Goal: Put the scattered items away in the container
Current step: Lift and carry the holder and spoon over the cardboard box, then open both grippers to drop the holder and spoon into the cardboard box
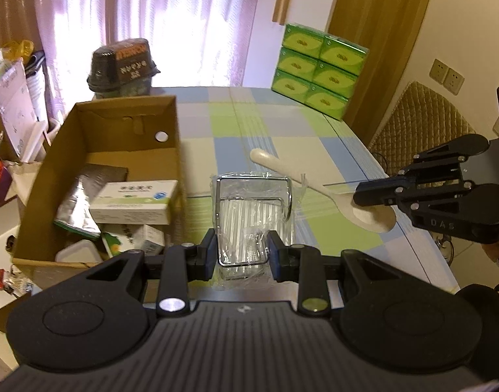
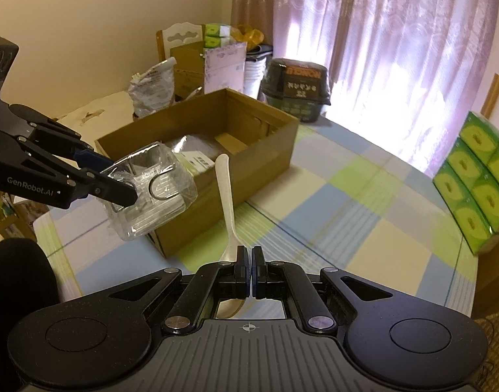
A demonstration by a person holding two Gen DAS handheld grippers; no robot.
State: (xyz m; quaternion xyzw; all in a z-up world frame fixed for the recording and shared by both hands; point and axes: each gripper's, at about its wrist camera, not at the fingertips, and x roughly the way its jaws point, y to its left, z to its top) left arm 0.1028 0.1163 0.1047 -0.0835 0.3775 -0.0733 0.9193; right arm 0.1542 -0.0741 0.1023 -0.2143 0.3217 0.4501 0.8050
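Observation:
My left gripper (image 1: 241,248) is shut on a clear plastic-wrapped pack with a metal wire rack (image 1: 252,215) and holds it above the table just right of the cardboard box (image 1: 125,104). From the right wrist view, that pack (image 2: 154,189) hangs at the box's (image 2: 265,150) near corner, held by the left gripper (image 2: 118,183). The right gripper (image 2: 251,254) is shut on the bowl end of a cream plastic spoon (image 2: 224,196), whose handle points toward the box. In the left wrist view the spoon (image 1: 282,166) and right gripper (image 1: 363,196) are to the pack's right.
The box holds white medicine cartons (image 1: 135,201), a foil pouch (image 1: 74,209) and a white container (image 1: 76,253). A black noodle bowl (image 1: 123,65) stands behind the box. A stack of green tissue packs (image 1: 318,68) is at the far right. A padded chair (image 1: 416,121) flanks the checked tablecloth (image 1: 249,124).

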